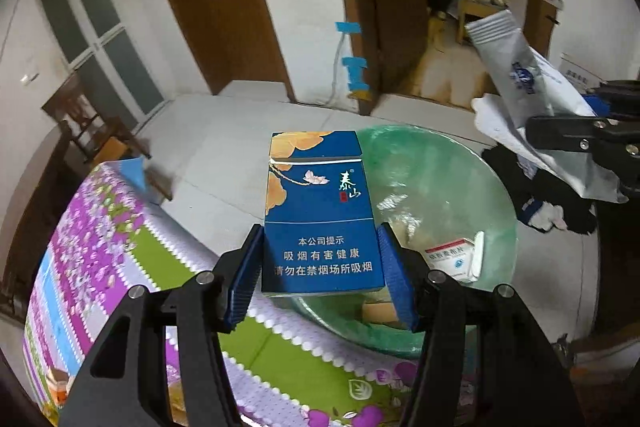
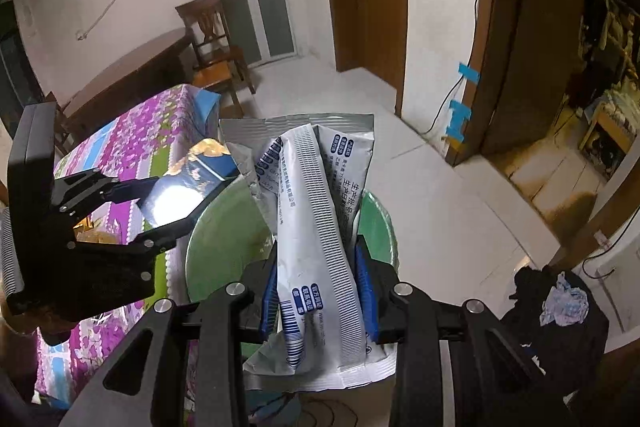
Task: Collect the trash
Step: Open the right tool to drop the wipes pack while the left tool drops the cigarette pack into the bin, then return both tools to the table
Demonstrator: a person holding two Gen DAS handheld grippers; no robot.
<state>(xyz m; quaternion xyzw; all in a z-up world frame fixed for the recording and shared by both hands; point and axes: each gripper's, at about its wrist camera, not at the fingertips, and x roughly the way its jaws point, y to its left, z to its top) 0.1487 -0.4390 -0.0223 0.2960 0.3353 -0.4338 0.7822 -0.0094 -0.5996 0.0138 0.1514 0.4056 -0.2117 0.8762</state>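
My left gripper (image 1: 320,267) is shut on a blue cigarette pack (image 1: 320,211) and holds it upright above the near rim of a green plastic basin (image 1: 460,187). A small white medicine box (image 1: 456,259) and other scraps lie in the basin. My right gripper (image 2: 318,291) is shut on a crumpled silver and white wrapper (image 2: 316,211), held above the same basin (image 2: 224,239). The wrapper also shows in the left wrist view (image 1: 520,83) at the right, and the left gripper with the pack shows in the right wrist view (image 2: 184,187) at the left.
The basin sits at the edge of a table with a purple and green flowered cloth (image 1: 104,235). Dark clothes (image 2: 560,315) lie at the right. A wooden chair (image 2: 212,43) and doors stand across the tiled floor (image 1: 224,147).
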